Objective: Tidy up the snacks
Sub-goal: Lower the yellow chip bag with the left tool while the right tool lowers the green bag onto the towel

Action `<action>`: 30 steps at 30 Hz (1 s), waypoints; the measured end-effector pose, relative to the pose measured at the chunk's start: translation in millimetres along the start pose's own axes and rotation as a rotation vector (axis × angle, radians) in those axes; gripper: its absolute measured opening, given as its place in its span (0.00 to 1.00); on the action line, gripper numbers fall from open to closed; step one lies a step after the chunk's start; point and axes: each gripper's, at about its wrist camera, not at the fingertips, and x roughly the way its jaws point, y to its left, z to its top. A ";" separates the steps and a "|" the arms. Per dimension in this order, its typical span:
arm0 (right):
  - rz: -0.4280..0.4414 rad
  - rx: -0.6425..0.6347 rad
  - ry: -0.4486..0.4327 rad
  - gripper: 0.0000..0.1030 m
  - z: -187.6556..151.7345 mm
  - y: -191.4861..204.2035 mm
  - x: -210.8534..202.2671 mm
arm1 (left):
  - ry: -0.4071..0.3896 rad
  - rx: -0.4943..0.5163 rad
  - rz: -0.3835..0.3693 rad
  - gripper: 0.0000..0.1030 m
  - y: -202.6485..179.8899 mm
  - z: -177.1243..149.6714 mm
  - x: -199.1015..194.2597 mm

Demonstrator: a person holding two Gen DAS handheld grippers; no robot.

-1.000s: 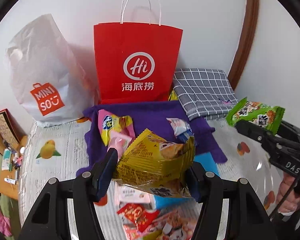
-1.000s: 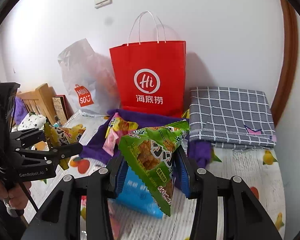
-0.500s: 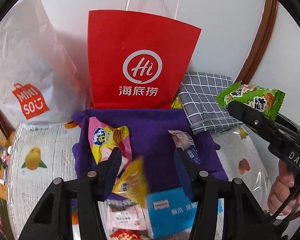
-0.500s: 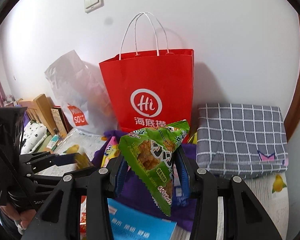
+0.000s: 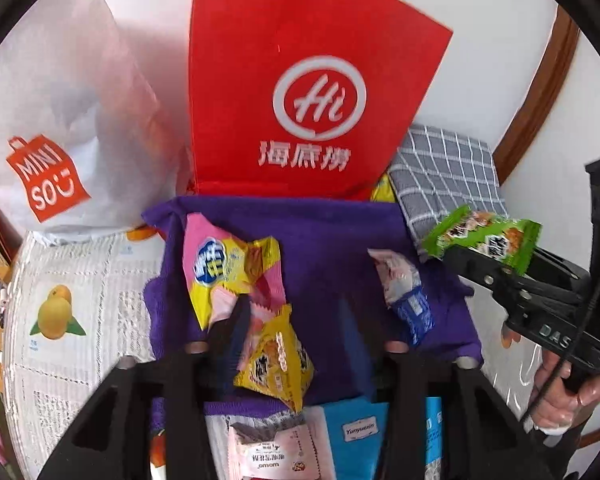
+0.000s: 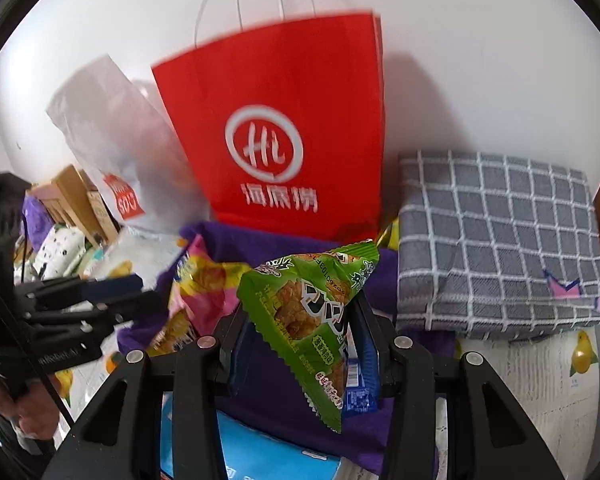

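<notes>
My left gripper (image 5: 300, 340) is open over the purple cloth (image 5: 320, 240). A yellow snack packet (image 5: 276, 364) lies on the cloth between its fingers, free of them. A pink-and-yellow packet (image 5: 220, 268) and a white-and-blue packet (image 5: 404, 292) also lie on the cloth. My right gripper (image 6: 300, 344) is shut on a green snack packet (image 6: 312, 312), held above the cloth; it also shows in the left wrist view (image 5: 484, 240). The left gripper shows at the left of the right wrist view (image 6: 132, 292).
A red paper bag (image 5: 300, 92) stands against the wall behind the cloth, a white plastic bag (image 5: 60, 120) to its left, a folded grey checked cloth (image 5: 448, 172) to its right. A blue packet (image 5: 356, 432) and a pink packet (image 5: 272, 452) lie near me.
My left gripper has opened and let go of the yellow packet, which dropped onto the purple cloth. Both grippers moved forward toward the red bag; the right one still holds the green packet.
</notes>
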 end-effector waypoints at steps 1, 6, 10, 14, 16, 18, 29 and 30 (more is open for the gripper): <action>-0.004 -0.002 0.015 0.43 -1.5 -0.7 5.1 | 0.009 0.010 -0.007 0.51 -0.8 -2.6 2.7; -0.013 0.000 0.060 0.43 -6.1 -3.6 21.7 | 0.071 0.079 0.054 0.64 -9.7 -15.9 23.0; -0.023 -0.008 0.063 0.43 -7.1 -5.3 23.8 | 0.138 0.092 0.061 0.43 -9.7 -25.8 43.8; -0.026 -0.006 0.059 0.43 -7.1 -8.8 22.6 | 0.125 0.090 0.030 0.26 -6.2 -21.1 40.4; -0.022 -0.009 0.059 0.43 -7.5 -9.7 22.7 | 0.106 0.083 0.014 0.26 -4.6 -15.3 32.5; -0.024 -0.011 0.061 0.43 -7.8 -10.2 23.5 | 0.076 0.085 0.015 0.25 -5.3 -7.5 23.6; -0.017 -0.029 0.146 0.43 -14.4 -7.5 46.1 | 0.012 0.016 0.011 0.26 0.4 47.8 32.4; -0.015 -0.038 0.157 0.43 -15.6 -5.9 48.9 | 0.011 0.010 0.010 0.26 0.9 49.3 34.9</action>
